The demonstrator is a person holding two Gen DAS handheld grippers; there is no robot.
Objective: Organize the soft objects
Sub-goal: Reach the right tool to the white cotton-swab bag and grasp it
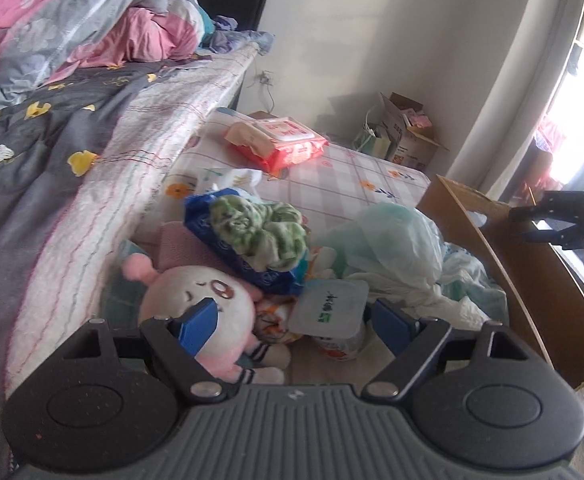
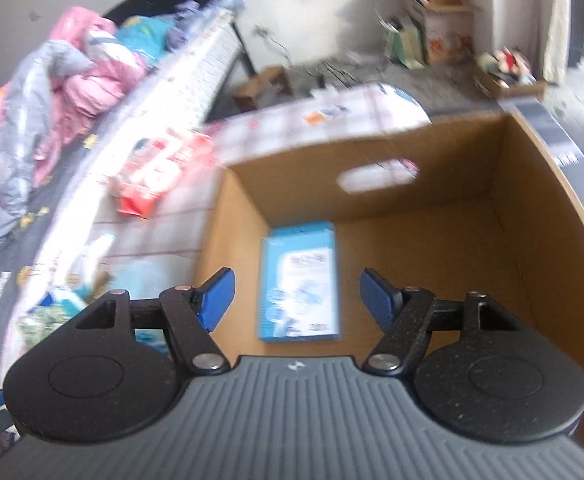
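A: Left wrist view. The left gripper (image 1: pixel 295 322) hangs over a heap of soft things on the checked mat (image 1: pixel 355 168) beside the bed (image 1: pixel 92 128). How do its jaws stand?

B: Spread wide, holding nothing. The round pink-and-white plush toy (image 1: pixel 204 304) lies just past the left blue finger; the pale blue lidded tub (image 1: pixel 329 308) sits between the fingers.

A: And the heap itself?

B: A crumpled green-and-white cloth (image 1: pixel 260 230) rests on a blue patterned fabric bag (image 1: pixel 228 248); a pale green plastic bag (image 1: pixel 387 240) lies to their right, against the brown cardboard box (image 1: pixel 531 280). A red wet-wipe pack (image 1: pixel 280 142) lies farther back on the mat.

A: Right wrist view, blurred?

B: The right gripper (image 2: pixel 295 300) hovers over the open box (image 2: pixel 431 240), jaws wide apart and empty. A flat light-blue packet (image 2: pixel 299 280) lies on the box floor, near the left wall.
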